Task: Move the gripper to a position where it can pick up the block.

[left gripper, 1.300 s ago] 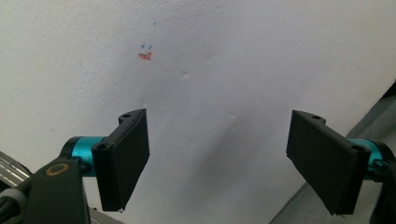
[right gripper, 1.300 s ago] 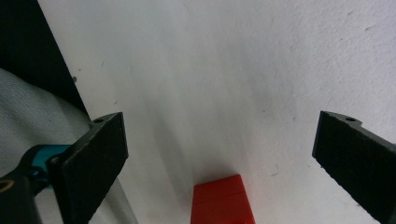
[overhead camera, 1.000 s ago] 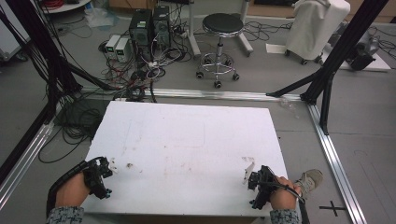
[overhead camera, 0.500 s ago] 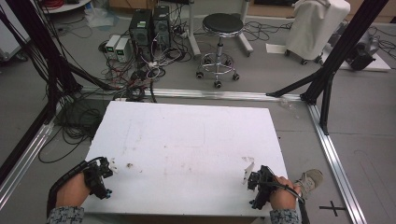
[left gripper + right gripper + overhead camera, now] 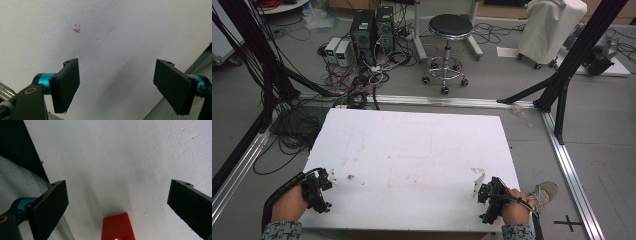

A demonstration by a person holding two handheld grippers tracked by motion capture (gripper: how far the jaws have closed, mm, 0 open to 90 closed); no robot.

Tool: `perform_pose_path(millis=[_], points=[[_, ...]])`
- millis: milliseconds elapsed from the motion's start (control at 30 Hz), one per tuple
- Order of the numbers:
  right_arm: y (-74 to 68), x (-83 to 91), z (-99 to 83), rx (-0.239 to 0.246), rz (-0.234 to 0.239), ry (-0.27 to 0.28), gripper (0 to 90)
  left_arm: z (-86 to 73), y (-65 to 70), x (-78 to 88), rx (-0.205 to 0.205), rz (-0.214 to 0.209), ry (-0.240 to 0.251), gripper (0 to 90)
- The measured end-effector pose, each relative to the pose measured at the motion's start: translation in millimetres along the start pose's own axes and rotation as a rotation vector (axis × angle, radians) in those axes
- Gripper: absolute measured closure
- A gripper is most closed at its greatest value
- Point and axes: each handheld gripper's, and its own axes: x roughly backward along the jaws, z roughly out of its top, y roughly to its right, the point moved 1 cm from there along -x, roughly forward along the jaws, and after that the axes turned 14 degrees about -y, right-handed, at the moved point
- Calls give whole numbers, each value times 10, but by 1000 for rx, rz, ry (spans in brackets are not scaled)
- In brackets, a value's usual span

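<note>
My left gripper (image 5: 323,184) rests at the near left corner of the white table (image 5: 422,145), held by a hand. In the left gripper view the left gripper (image 5: 120,87) is open, jaws far apart over bare tabletop, with nothing between them. A small orange and blue mark (image 5: 77,30) lies on the table ahead of it. My right gripper (image 5: 483,192) sits at the near right corner. It too is open (image 5: 117,202), jaws wide. A red block-shaped thing (image 5: 117,227) shows low between them; whether it lies on the table I cannot tell.
The table's right edge (image 5: 512,165) runs close beside the right gripper, with a shoe (image 5: 544,192) on the floor past it. Beyond the far edge stand a black stool (image 5: 449,30), computer boxes (image 5: 372,30) and loose cables (image 5: 357,85). Black frame posts (image 5: 572,55) flank the table.
</note>
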Motion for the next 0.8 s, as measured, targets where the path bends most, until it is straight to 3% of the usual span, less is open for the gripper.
perform_pose_path(millis=[433, 633, 800], points=[[4, 53, -75, 29, -9, 8, 26, -12, -6, -1, 12, -1, 9, 215], [-1, 66, -99, 65, -9, 6, 26, -11, -3, -6, 13, -1, 10, 215], [-2, 94, -157, 103, -42, 13, 26, -13, -4, -17, 15, -4, 13, 216]])
